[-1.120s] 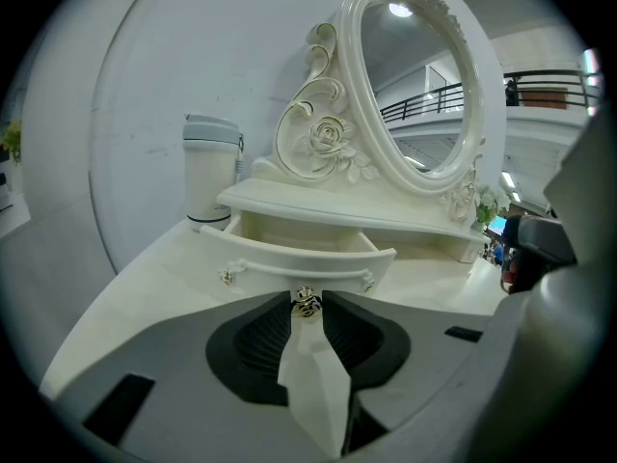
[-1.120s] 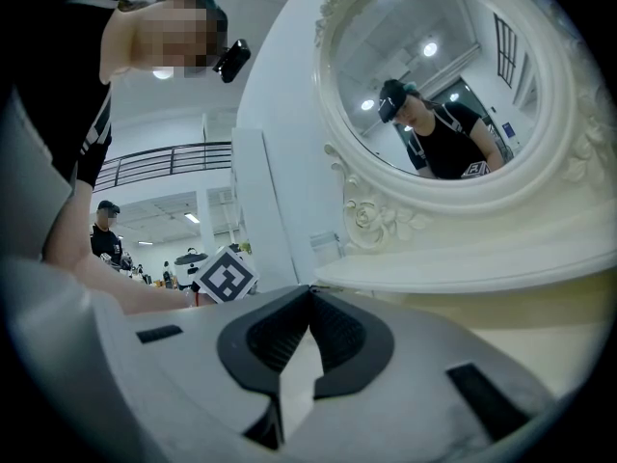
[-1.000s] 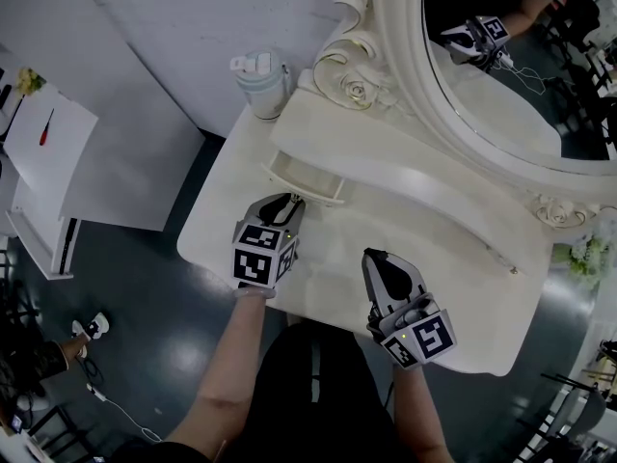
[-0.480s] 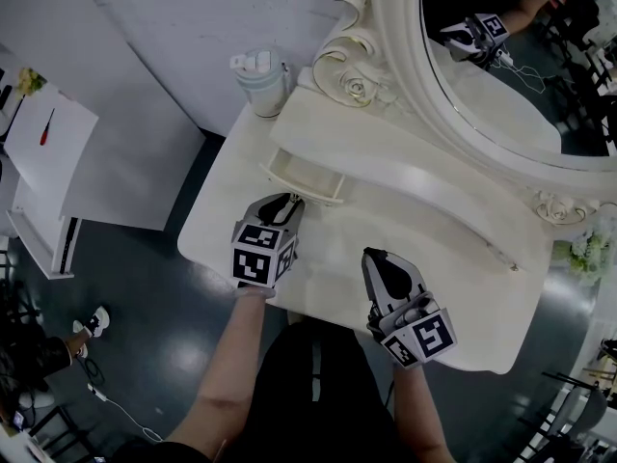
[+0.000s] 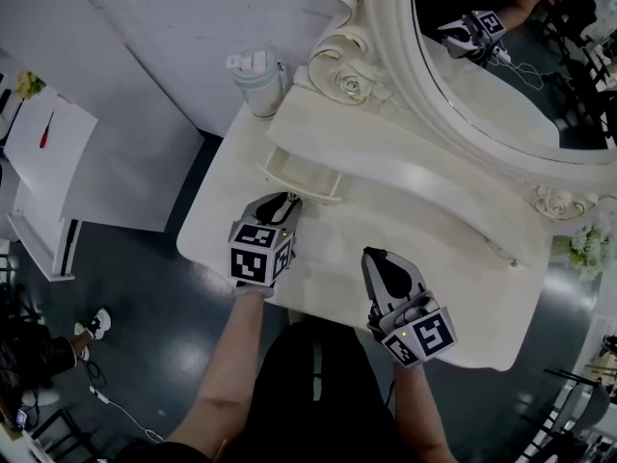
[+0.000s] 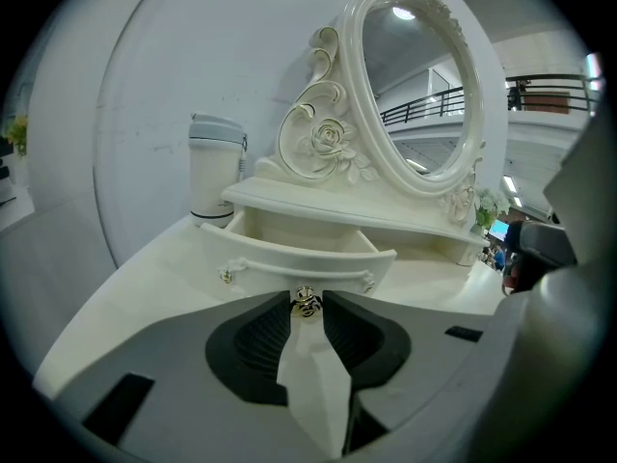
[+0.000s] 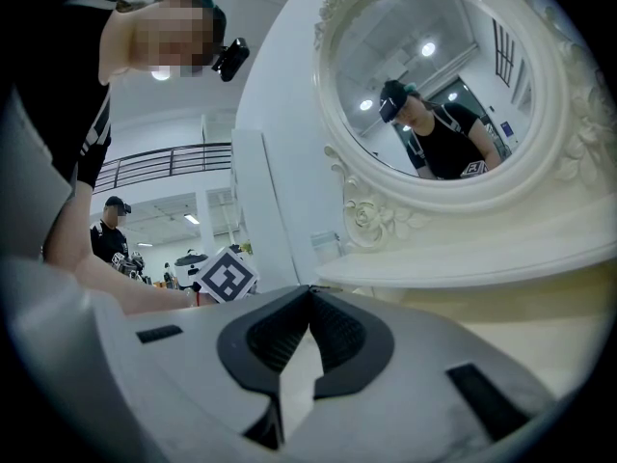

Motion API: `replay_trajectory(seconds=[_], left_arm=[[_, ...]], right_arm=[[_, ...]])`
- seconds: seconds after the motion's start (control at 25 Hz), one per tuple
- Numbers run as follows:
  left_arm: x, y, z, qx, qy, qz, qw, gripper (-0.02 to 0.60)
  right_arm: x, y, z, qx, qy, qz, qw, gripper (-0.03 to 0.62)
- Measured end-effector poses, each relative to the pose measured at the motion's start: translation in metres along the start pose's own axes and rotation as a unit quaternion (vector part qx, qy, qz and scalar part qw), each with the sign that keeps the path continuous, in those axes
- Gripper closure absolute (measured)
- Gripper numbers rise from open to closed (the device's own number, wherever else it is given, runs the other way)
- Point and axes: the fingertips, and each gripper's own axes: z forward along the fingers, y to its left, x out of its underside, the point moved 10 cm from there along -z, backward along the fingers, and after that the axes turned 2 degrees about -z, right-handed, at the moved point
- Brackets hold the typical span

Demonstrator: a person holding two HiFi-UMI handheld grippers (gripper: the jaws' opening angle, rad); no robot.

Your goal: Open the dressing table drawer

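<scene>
Grasping the small gold knob (image 6: 307,303) on the drawer (image 6: 289,249) front with the left gripper (image 6: 307,307), jaws pinched against the knob from both sides. In the head view, left gripper (image 5: 288,202) low over the white surface (image 5: 463,292), aimed toward 12 o'clock at the drawer (image 5: 301,176). Drawer pulled partly out from under the raised shelf (image 5: 386,152), open top showing, curved front facing the person. No contents to be made out inside. Right gripper (image 5: 378,258) at about 4 o'clock from the left one, well apart from the drawer, over the surface near its front edge. In the right gripper view, right gripper (image 7: 308,294) clenched, jaw tips meeting, nothing between them. At 11 o'clock from the drawer, a pale lidded tumbler (image 5: 255,80) upright at the back corner of the surface, just beside a carved rose (image 5: 353,87) on the frame of the oval mirror (image 5: 501,85). Mirror at 1 o'clock from the drawer, above the shelf, reflecting a marker cube and part of the person.
</scene>
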Motion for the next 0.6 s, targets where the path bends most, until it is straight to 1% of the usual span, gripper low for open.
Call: replay_trajectory(seconds=[0.08,0.16,0.36,0.4,0.44,0.52,0.6], left_arm=[[0.000,0.000,-0.001,-0.002,-0.005,-0.001,1.0000,0.465],[-0.001,0.000,-0.003,-0.004,-0.012,0.002,0.9999,0.424],[-0.007,-0.003,-0.014,-0.008,-0.025,0.013,0.9996,0.425],[-0.008,-0.004,-0.016,-0.009,-0.028,0.016,0.9994,0.447],[-0.010,-0.005,-0.018,-0.008,-0.030,0.020,0.9993,0.457],[-0.013,-0.010,-0.021,-0.004,-0.032,0.034,0.9989,0.460],[-0.016,-0.016,-0.025,-0.003,-0.038,0.047,0.9982,0.511]], right_arm=[[0.000,0.000,-0.001,0.001,-0.001,0.000,1.000,0.589],[-0.001,-0.001,-0.002,0.003,-0.002,0.001,1.000,0.589],[-0.005,-0.003,-0.005,0.011,-0.007,-0.003,1.000,0.589],[-0.007,-0.004,-0.006,0.014,-0.008,-0.005,1.000,0.589],[-0.009,-0.005,-0.007,0.016,-0.010,-0.006,1.000,0.589],[-0.014,-0.007,-0.008,0.022,-0.013,-0.009,1.000,0.589],[-0.020,-0.008,-0.011,0.028,-0.015,-0.011,0.999,0.589]])
